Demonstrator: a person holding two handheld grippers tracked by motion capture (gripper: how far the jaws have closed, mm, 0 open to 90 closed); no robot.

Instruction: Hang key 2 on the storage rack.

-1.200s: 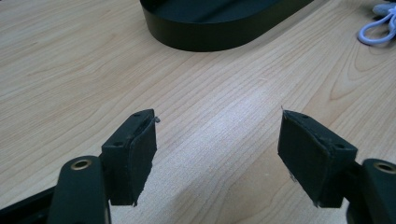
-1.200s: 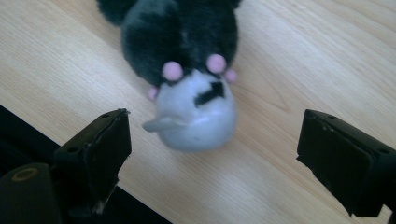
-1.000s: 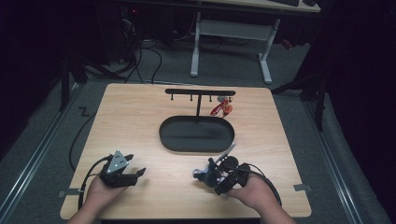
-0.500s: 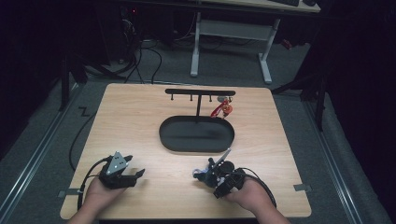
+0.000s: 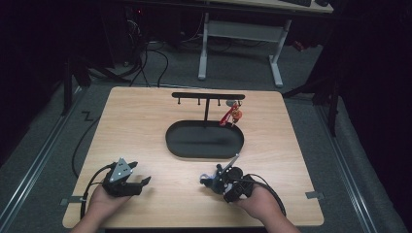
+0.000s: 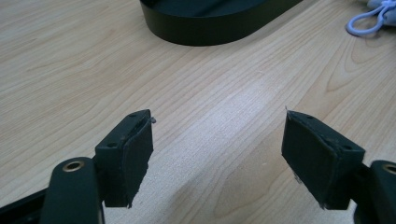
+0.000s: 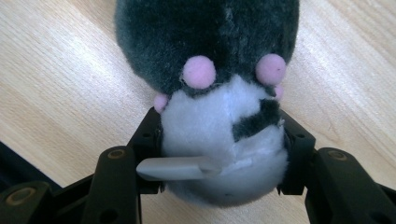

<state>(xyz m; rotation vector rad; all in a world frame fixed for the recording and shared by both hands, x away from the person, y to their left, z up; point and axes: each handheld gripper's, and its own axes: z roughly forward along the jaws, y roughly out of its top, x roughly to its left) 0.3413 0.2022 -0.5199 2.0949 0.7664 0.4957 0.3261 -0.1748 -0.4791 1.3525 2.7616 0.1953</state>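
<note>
A small plush toy (image 7: 205,42), dark grey above and white below with pink dots, lies on the wooden table (image 7: 56,79). My right gripper (image 7: 219,119) has just been closing and its pads now press on the toy's white part from both sides. From above, that gripper (image 5: 212,178) sits near the front edge, right of centre, with the toy (image 5: 208,181) at its tips. My left gripper (image 5: 142,183) rests at the front left, open, with bare table between its jaws (image 6: 217,116).
A black oval tray (image 5: 204,141) with a T-shaped hook rack (image 5: 208,96) stands mid-table; a red-orange charm (image 5: 233,115) hangs from a right hook. In the left gripper view the tray's wall (image 6: 219,23) is ahead and a pale cord loop (image 6: 369,22) lies at top right.
The right gripper's jaws have closed onto the plush toy, and the right hand has shifted slightly. The left hand and its gripper have stayed put.
</note>
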